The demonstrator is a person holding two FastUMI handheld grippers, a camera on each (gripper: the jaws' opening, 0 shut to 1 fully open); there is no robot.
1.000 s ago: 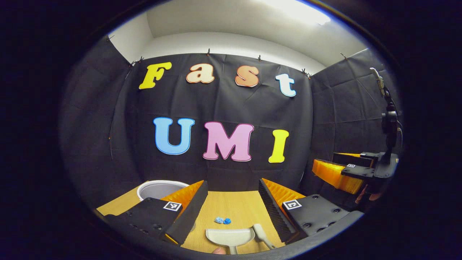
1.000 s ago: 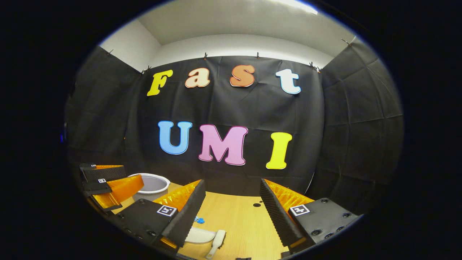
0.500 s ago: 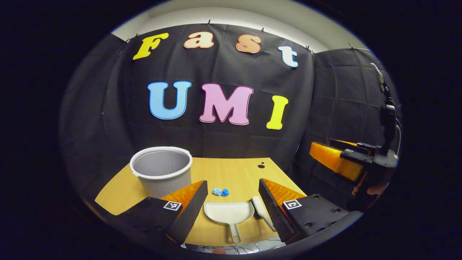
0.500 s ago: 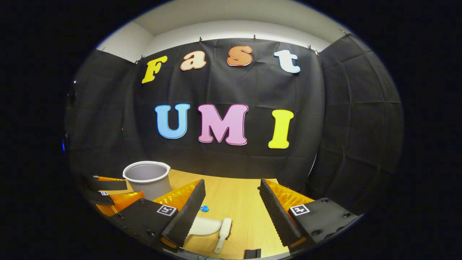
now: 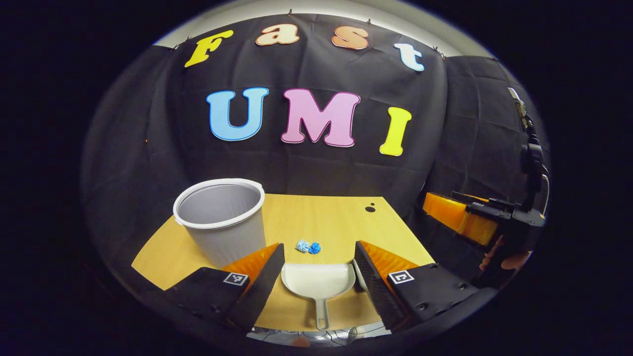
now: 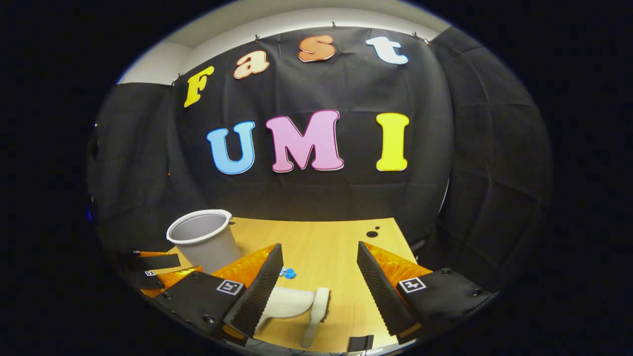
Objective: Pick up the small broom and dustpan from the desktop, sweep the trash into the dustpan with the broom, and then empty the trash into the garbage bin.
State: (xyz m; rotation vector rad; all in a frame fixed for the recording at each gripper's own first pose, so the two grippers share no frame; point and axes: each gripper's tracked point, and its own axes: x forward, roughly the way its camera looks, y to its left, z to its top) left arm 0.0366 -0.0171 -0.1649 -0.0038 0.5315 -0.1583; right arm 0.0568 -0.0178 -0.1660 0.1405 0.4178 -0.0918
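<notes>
A white dustpan (image 5: pixel 318 281) lies on the wooden desktop (image 5: pixel 326 217), its handle pointing toward me, framed by the spread fingers of my left gripper (image 5: pixel 319 251), which is open and hovers above it. Two blue scraps of trash (image 5: pixel 308 246) lie just beyond the pan's mouth. The grey garbage bin (image 5: pixel 220 220) stands upright at the left. In the right gripper view the small white broom (image 6: pixel 319 309) lies right of the dustpan (image 6: pixel 289 302), with the trash (image 6: pixel 288 272) and bin (image 6: pixel 203 240) beyond. My right gripper (image 6: pixel 318 245) is open above the desk.
The right gripper (image 5: pixel 462 220), held by a hand, hangs off the desk's right edge in the left gripper view. The left gripper (image 6: pixel 158 267) sits low beside the bin in the right gripper view. A dark hole (image 6: pixel 372 234) marks the far right corner.
Both views have tipped downward, so much more of the desk, the bin and the trash shows. The dustpan now lies centred between my left fingers.
</notes>
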